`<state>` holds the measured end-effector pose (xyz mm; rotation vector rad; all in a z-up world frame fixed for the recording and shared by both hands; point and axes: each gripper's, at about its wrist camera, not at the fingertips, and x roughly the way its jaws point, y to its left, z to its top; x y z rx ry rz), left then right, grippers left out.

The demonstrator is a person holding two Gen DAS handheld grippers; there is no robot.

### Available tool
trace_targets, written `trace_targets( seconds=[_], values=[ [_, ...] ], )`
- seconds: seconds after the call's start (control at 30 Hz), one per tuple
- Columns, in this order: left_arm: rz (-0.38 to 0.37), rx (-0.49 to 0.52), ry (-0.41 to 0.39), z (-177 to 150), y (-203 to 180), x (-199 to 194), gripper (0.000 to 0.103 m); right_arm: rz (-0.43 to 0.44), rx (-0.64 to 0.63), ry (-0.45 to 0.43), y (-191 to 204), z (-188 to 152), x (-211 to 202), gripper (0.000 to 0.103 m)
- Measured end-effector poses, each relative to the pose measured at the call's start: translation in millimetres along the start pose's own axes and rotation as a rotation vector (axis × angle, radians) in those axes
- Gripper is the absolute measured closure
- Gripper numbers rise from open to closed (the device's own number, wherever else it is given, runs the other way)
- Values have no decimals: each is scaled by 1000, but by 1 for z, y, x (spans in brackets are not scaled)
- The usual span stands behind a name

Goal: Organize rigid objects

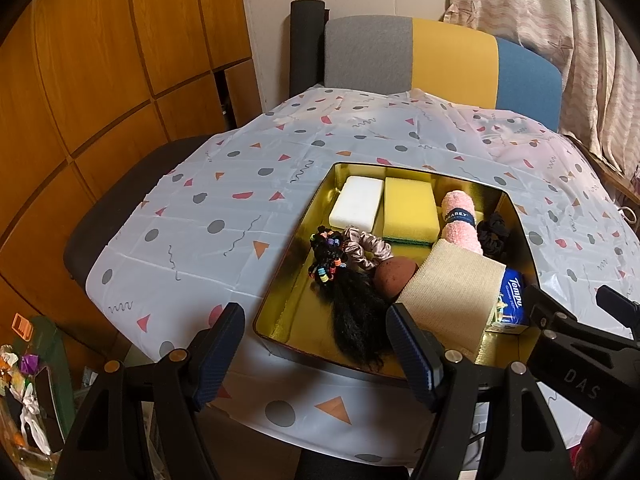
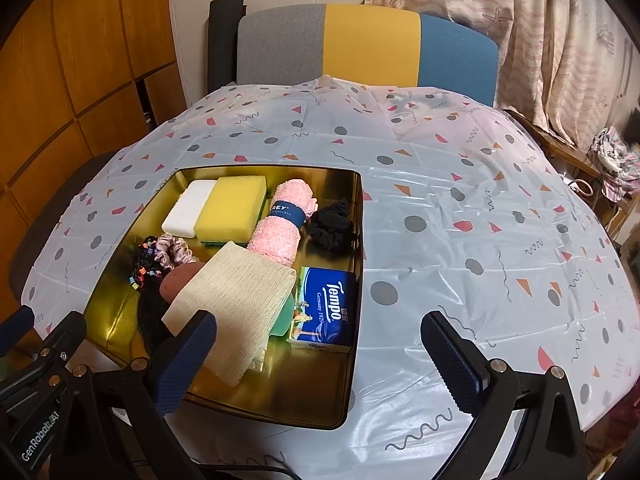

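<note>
Left gripper [image 1: 316, 344] spread wide, empty, over the gold tin's [image 1: 280, 276] near edge. Right gripper [image 2: 324, 354] also spread, empty. Tin holds white block [image 2: 184, 210], yellow sponge [image 2: 232, 208], pink towel roll [image 2: 280, 224], tissue pack [image 2: 326, 312].

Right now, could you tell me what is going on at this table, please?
A person holds two grippers above a gold tin on the patterned tablecloth. The left gripper and the right gripper are both open and hold nothing. Inside the tin lie a white block, a yellow sponge, a rolled pink towel, scrunchies, a beige cloth and a Tempo tissue pack. Nothing is being touched.
</note>
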<state>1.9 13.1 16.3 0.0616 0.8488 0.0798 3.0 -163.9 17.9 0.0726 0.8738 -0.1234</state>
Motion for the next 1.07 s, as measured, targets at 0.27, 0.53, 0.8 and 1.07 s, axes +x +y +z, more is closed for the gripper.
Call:
trace_targets(
  seconds=[0.27, 0.53, 0.8, 1.07],
  values=[
    [-9, -4, 5, 0, 0, 0, 29, -1, 2, -1, 0, 0, 0, 0],
    [-12, -8, 10, -1, 1, 1, 34, 1, 1, 3, 0, 0, 1, 0],
    [-15, -8, 11, -1, 0, 2, 34, 2, 2, 7, 0, -1, 2, 0],
    [-19, -4, 11, -1, 0, 3, 39, 3, 4, 10, 0, -1, 3, 0]
  ],
)
